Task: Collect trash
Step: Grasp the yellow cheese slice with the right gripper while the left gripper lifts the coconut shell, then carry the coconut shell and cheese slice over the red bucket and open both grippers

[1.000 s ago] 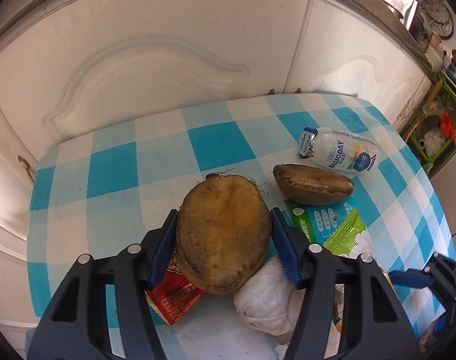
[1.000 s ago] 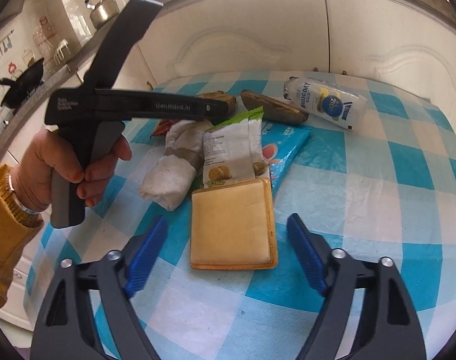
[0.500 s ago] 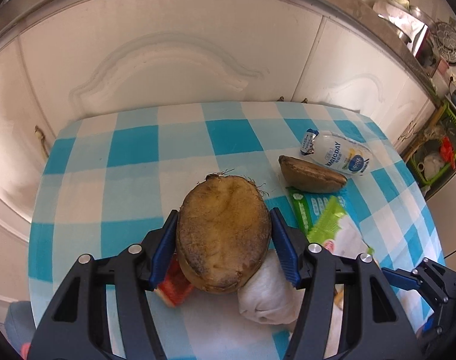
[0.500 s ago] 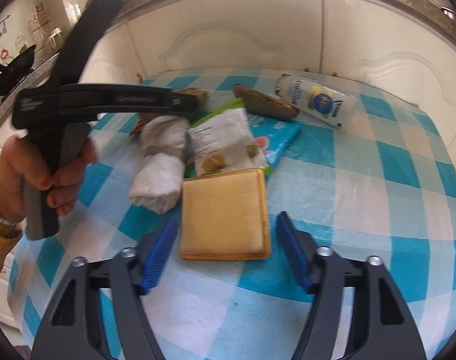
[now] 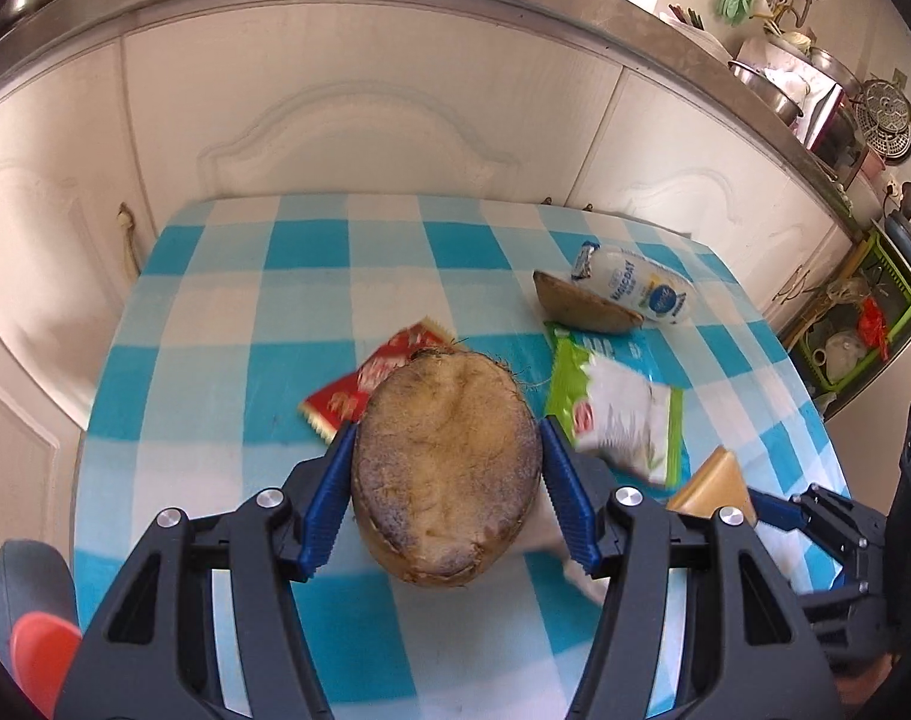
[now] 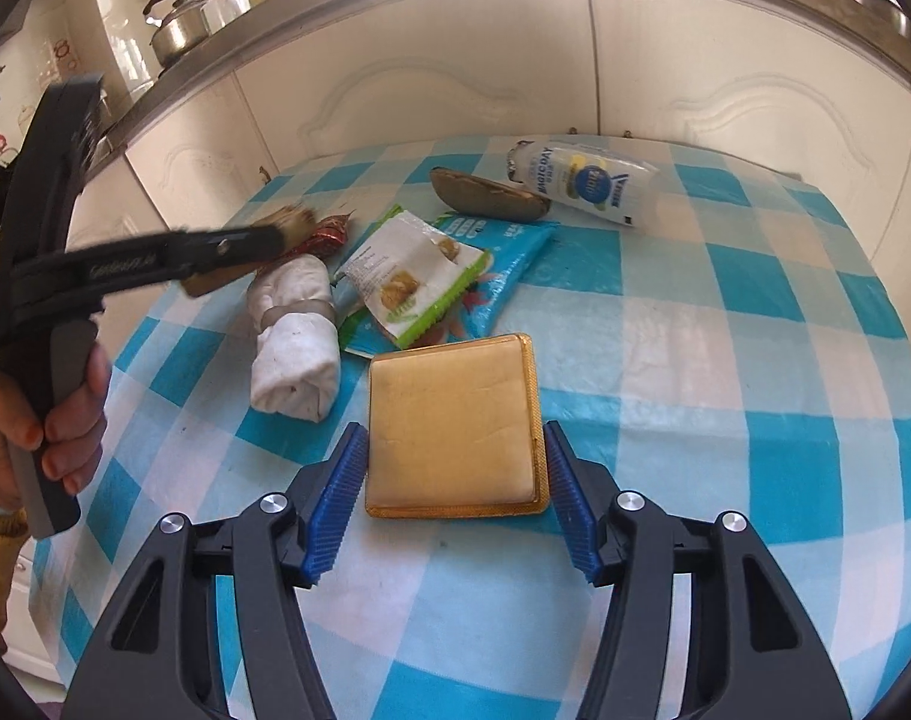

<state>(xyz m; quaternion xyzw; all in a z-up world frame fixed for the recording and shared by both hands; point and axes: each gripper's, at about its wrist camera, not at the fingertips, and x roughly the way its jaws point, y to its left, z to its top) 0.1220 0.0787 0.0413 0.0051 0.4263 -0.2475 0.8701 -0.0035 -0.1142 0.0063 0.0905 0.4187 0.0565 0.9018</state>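
My left gripper (image 5: 446, 492) is shut on a brown coconut shell half (image 5: 446, 474) and holds it above the checked table (image 5: 227, 324). In the right wrist view it (image 6: 281, 234) hangs over the trash pile. My right gripper (image 6: 452, 492) has its jaws closed in on both sides of a flat gold square packet (image 6: 452, 426) that lies on the table; contact is not clear. A second shell piece (image 6: 485, 195), a white plastic bottle (image 6: 581, 180), a green-white snack bag (image 6: 413, 270), a rolled white cloth (image 6: 293, 336) and a red wrapper (image 5: 371, 384) lie on the table.
White cabinet doors (image 5: 359, 132) under a steel counter edge stand right behind the table. A blue wrapper (image 6: 503, 264) lies under the snack bag. A green basket (image 5: 857, 324) stands on the floor to the right. The table's near right part (image 6: 755, 420) holds nothing.
My left gripper has lifted up and back with the coconut shell, uncovering the red wrapper. My right gripper has moved forward and narrowed its jaws around the gold packet.
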